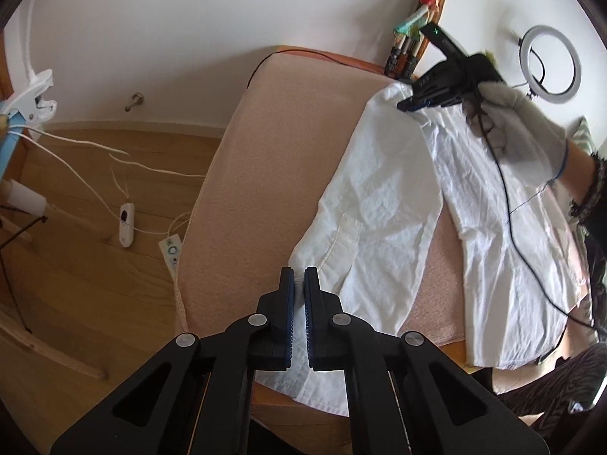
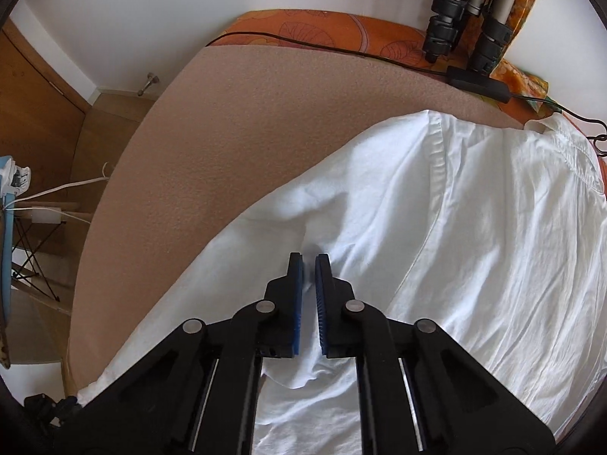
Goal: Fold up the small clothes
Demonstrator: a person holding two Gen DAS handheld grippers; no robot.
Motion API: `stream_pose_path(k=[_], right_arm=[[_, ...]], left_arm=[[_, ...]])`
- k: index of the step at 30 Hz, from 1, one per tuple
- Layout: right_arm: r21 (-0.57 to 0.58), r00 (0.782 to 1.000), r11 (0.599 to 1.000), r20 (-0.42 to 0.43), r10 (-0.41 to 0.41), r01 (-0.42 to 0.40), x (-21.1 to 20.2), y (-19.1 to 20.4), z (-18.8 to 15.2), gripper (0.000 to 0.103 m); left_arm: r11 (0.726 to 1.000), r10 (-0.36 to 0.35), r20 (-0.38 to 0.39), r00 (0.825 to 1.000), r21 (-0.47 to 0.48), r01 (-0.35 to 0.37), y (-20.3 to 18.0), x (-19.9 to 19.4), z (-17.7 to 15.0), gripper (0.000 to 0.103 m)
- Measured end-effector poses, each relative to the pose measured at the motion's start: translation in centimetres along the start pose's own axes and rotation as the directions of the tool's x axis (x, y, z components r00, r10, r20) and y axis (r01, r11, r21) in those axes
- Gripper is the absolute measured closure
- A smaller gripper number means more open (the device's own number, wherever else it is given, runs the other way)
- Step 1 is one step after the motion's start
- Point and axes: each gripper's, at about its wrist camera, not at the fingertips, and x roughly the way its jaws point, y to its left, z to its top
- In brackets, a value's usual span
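Note:
A white shirt (image 1: 383, 204) lies spread on a pink-beige pad (image 1: 280, 144). My left gripper (image 1: 299, 276) is shut on the shirt's near hem corner, with cloth pinched between its blue pads. My right gripper (image 1: 408, 105), held by a gloved hand, is at the shirt's far shoulder. In the right wrist view the right gripper (image 2: 309, 261) is shut on a bunched fold of the white shirt (image 2: 474, 220) near the sleeve seam. The collar (image 2: 561, 140) lies at the far right.
A tripod's legs (image 2: 466, 11) and a black cable box (image 2: 478, 83) stand at the pad's far edge on an orange cover. A ring light (image 1: 550, 64) is at the right. The wooden floor with white cables (image 1: 114, 197) lies to the left.

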Motion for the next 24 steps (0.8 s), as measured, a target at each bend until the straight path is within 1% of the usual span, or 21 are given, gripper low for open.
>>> stream_pose_path(k=[2, 3, 5, 7, 9, 10, 11, 12, 13, 14, 17, 19, 21, 22, 23, 24], right_arm=[[-0.001, 1.0, 1.0, 0.007, -0.025, 0.025, -0.2, -0.5, -0.5, 0.1], [0.004, 0.999, 1.0, 0.01, -0.031, 0.031, -0.3, -1.0, -0.6, 0.1], [0.029, 1.0, 0.999, 0.004, -0.031, 0.031, -0.3, -2.1, -0.6, 0.1], [0.02, 1.0, 1.0, 0.008, -0.019, 0.019, -1.1, -2.5, -0.7, 0.1], [0.022, 1.0, 1.0, 0.017, 0.009, -0.01, -2.6, -2.7, -0.8, 0.096], [0.025, 0.999, 0.999, 0.025, 0.035, -0.036, -3.3, -2.7, -0.8, 0.083], [0.032, 0.998, 0.998, 0.039, 0.057, -0.058, -4.1, -2.8, -0.8, 0.061], [0.035, 0.995, 0.996, 0.057, 0.083, -0.085, -4.9, -2.6, -0.9, 0.049], [0.026, 0.991, 0.994, 0.074, 0.107, -0.109, -5.4, -2.2, -0.8, 0.036], [0.012, 0.99, 0.993, 0.086, 0.113, -0.115, -5.9, -1.8, -0.7, 0.036], [-0.019, 0.99, 0.993, 0.078, 0.118, -0.117, -5.6, -0.3, -0.4, 0.036], [-0.047, 0.995, 0.996, 0.06, 0.082, -0.08, -4.8, 0.8, -0.4, 0.036], [-0.073, 0.998, 0.997, 0.048, 0.03, -0.026, -3.8, 1.5, -0.4, 0.041], [-0.073, 0.999, 0.997, 0.037, 0.004, -0.001, -3.2, 1.6, -0.4, 0.057], [-0.073, 1.0, 0.997, 0.018, -0.012, 0.013, -2.5, 1.6, -0.4, 0.082], [-0.071, 1.0, 0.997, -0.001, -0.024, 0.024, -1.7, 1.5, -0.4, 0.091]], left_arm=[[0.998, -0.054, 0.032, 0.998, -0.014, 0.055, -0.8, -1.2, 0.4, 0.099], [0.997, -0.071, 0.044, 0.996, -0.008, 0.072, -1.7, -1.6, 0.6, 0.099], [0.991, -0.136, 0.062, 0.989, 0.016, 0.135, -3.7, -2.6, 0.8, 0.099], [0.981, -0.187, 0.069, 0.98, 0.074, 0.182, -6.3, -3.2, 0.6, 0.099], [0.966, -0.225, 0.049, 0.973, 0.142, 0.216, -9.2, -3.2, 0.0, 0.099], [0.956, -0.25, 0.027, 0.968, 0.165, 0.242, -10.4, -2.9, -0.3, 0.099], [0.946, -0.273, -0.002, 0.962, 0.18, 0.268, -11.5, -2.5, -0.7, 0.1], [0.938, -0.287, -0.031, 0.957, 0.195, 0.288, -12.5, -1.9, -1.2, 0.1], [0.933, -0.28, -0.056, 0.958, 0.22, 0.286, -13.5, -1.2, -1.6, 0.1], [0.928, -0.276, -0.078, 0.958, 0.239, 0.287, -14.2, -0.6, -2.0, 0.1], [0.916, -0.256, -0.128, 0.958, 0.283, 0.282, -15.9, 0.9, -3.3, 0.1], [0.915, -0.241, -0.146, 0.96, 0.296, 0.275, -16.4, 1.4, -3.7, 0.1], [0.909, -0.235, -0.138, 0.962, 0.32, 0.267, -16.8, 1.0, -4.2, 0.1], [0.906, -0.232, -0.131, 0.964, 0.33, 0.263, -16.8, 0.7, -4.3, 0.1], [0.903, -0.234, -0.123, 0.964, 0.339, 0.263, -16.8, 0.5, -4.2, 0.1], [0.902, -0.235, -0.114, 0.965, 0.346, 0.26, -16.7, 0.1, -4.3, 0.1]])
